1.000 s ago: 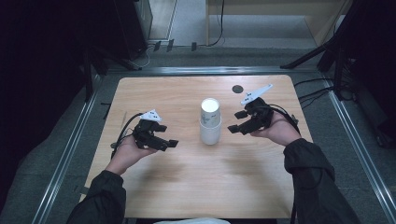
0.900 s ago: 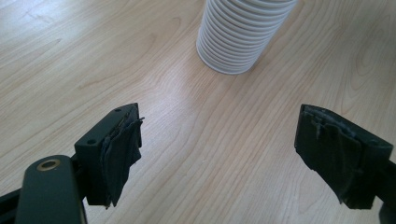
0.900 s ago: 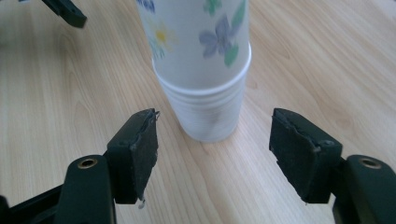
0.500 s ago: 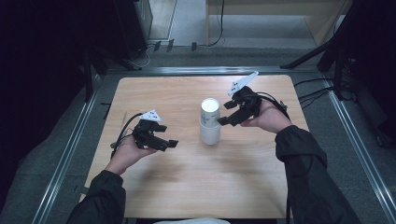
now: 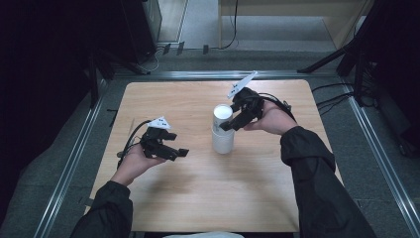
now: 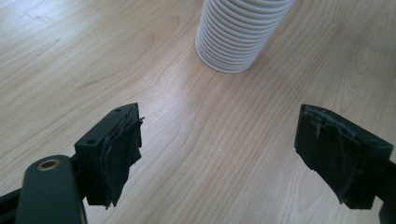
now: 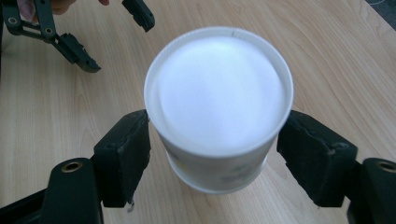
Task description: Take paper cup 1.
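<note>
A stack of upturned white paper cups (image 5: 223,135) stands at the middle of the wooden table (image 5: 198,208); its ribbed side fills the top of the left gripper view (image 6: 238,37). My right gripper (image 5: 230,121) reaches in from the right at the top cup (image 7: 217,93). Its jaws have just been opening, and the top cup now sits between them, the pads (image 7: 126,154) close beside its wall without visibly pressing. My left gripper (image 5: 177,152) rests open and empty (image 6: 224,154) left of the stack, and it also shows far off in the right gripper view (image 7: 116,42).
Metal rails (image 5: 74,158) frame the table on both sides and at the back. Cables (image 5: 337,94) lie on the floor to the right. Bare wood stretches in front of the stack down to the near edge.
My right hand has moved left and slightly up from beside the stack to its top, and its jaws have spread around the top cup. The left hand has stayed still.
</note>
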Demonstrator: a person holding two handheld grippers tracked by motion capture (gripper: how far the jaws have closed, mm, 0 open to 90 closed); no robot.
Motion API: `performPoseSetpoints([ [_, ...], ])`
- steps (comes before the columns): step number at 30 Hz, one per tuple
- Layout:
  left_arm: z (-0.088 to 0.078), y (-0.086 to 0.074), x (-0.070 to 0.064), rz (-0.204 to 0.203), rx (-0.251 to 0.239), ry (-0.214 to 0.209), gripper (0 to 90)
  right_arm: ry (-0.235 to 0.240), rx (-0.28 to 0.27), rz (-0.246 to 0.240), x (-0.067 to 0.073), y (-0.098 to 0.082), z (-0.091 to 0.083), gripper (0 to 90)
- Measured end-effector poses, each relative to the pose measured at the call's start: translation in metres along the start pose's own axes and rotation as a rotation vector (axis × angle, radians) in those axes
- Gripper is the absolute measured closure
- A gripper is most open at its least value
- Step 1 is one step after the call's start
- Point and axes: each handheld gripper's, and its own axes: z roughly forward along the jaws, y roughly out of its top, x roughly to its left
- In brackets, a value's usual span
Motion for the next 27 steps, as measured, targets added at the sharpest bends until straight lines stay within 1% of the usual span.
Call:
performPoseSetpoints([
  [2,0.000,0.000,0.000,0.001,0.000,0.001,15.0,-0.003,0.002,-0.005,0.000,0.002,0.001,26.2],
  [4,0.000,0.000,0.000,0.001,0.000,0.001,15.0,-0.019,0.007,0.000,0.001,0.009,0.001,31.1],
  [10,-0.002,-0.001,0.001,-0.001,-0.003,0.004,15.0,-0.020,0.034,0.004,0.001,0.014,0.001,32.2],
  [13,-0.002,-0.001,0.001,-0.002,-0.005,0.005,14.9,-0.022,0.033,0.005,0.001,0.015,-0.002,32.5],
  [15,-0.002,-0.001,0.001,-0.004,-0.006,0.005,15.0,-0.019,0.023,0.001,0.001,0.018,-0.006,32.7],
  [16,-0.002,-0.001,0.001,-0.002,-0.007,0.004,14.9,-0.019,0.021,0.008,0.002,0.020,-0.009,32.8],
  [20,-0.002,0.000,0.000,0.000,-0.008,-0.001,14.9,-0.018,0.020,0.003,0.002,0.024,-0.014,32.9],
  [23,-0.003,0.000,0.000,-0.002,-0.010,0.000,14.9,-0.018,0.020,0.009,0.003,0.027,-0.020,33.1],
  [24,-0.002,0.000,0.000,-0.006,-0.009,0.002,14.9,-0.018,0.018,0.007,0.004,0.030,-0.024,33.1],
  [26,-0.002,0.000,0.001,-0.008,-0.009,0.005,14.9,-0.018,0.017,0.005,0.005,0.031,-0.026,33.2],
  [27,-0.002,0.000,0.001,-0.009,-0.010,0.008,14.9,-0.018,0.013,0.005,0.006,0.035,-0.032,33.2],
])
